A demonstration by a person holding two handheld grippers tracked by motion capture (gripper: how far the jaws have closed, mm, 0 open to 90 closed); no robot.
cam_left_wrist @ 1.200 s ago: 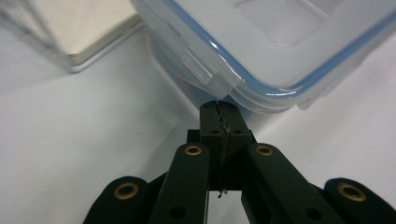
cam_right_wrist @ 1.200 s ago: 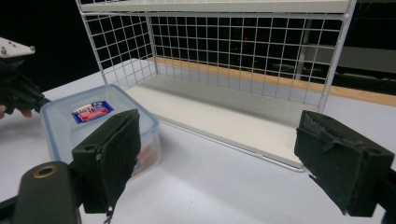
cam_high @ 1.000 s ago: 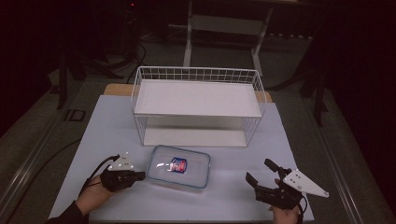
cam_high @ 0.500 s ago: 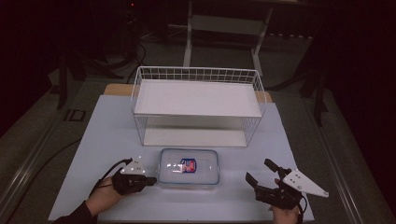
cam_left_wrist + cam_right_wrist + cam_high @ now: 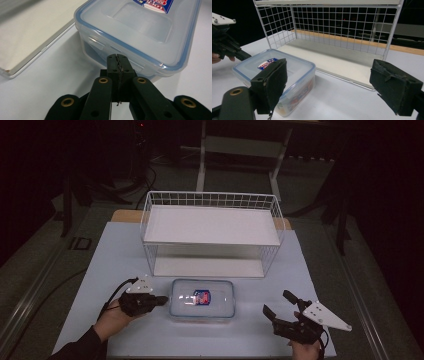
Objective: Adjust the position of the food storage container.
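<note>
Nearby, at left: left gripper (image 5: 161, 300) with jaws pressed together, tips against the left end of the lidded plastic food container (image 5: 202, 299), which sits centre, near the white wire shelf rack (image 5: 210, 227). Probably a nudge rightward; best pushed low and square, slowly, to avoid twisting. At right: right gripper (image 5: 279, 306) spread wide, holding nothing. Container contents hard to make out; label unreadable.

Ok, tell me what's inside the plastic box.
Through the box's clear wall, something colourful shows at the bottom; I cannot tell what. The lid and its label cover the rest.
</note>
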